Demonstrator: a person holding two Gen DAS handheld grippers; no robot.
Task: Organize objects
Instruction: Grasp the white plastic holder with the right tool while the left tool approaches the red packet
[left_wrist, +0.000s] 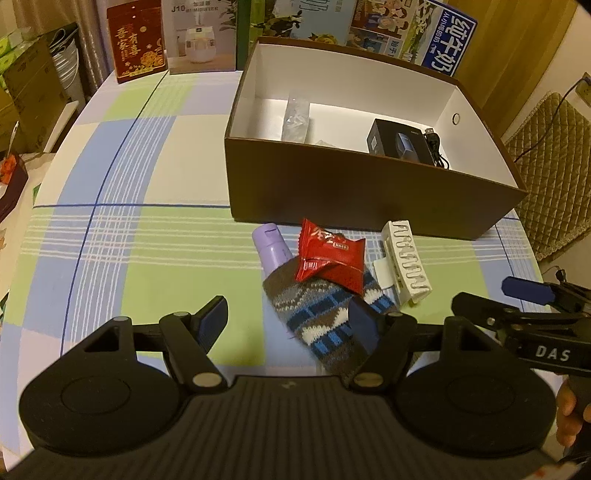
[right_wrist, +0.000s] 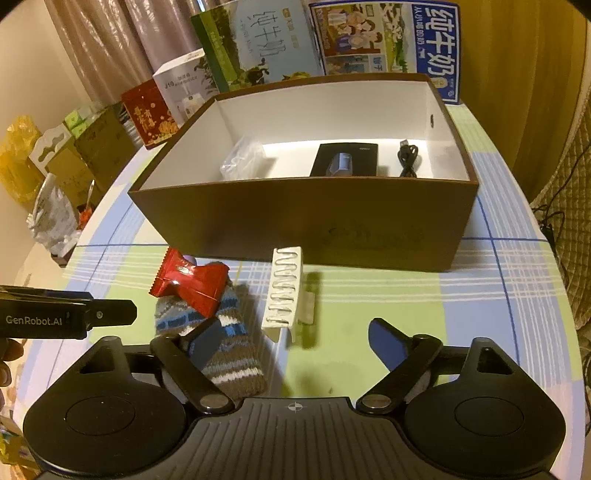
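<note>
Red foil candy wrapper (left_wrist: 330, 258) lies on a patterned knitted sock (left_wrist: 321, 317), before the brown cardboard box (left_wrist: 369, 192). Both the left gripper (left_wrist: 288, 321) and right gripper (right_wrist: 295, 339) gape wide, holding nothing.

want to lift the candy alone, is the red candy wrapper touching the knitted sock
Touching. In the left wrist view the red candy wrapper lies on the knitted sock, overlapping its upper end.

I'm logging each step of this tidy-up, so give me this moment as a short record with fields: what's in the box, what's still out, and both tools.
container: brown box, open, white inside
in box: black case, cable, clear bag
still on table: red candy packet lying on knit sock, purple tube tucked into the sock, white hair clip beside them
left tool: open, empty
right tool: open, empty
</note>
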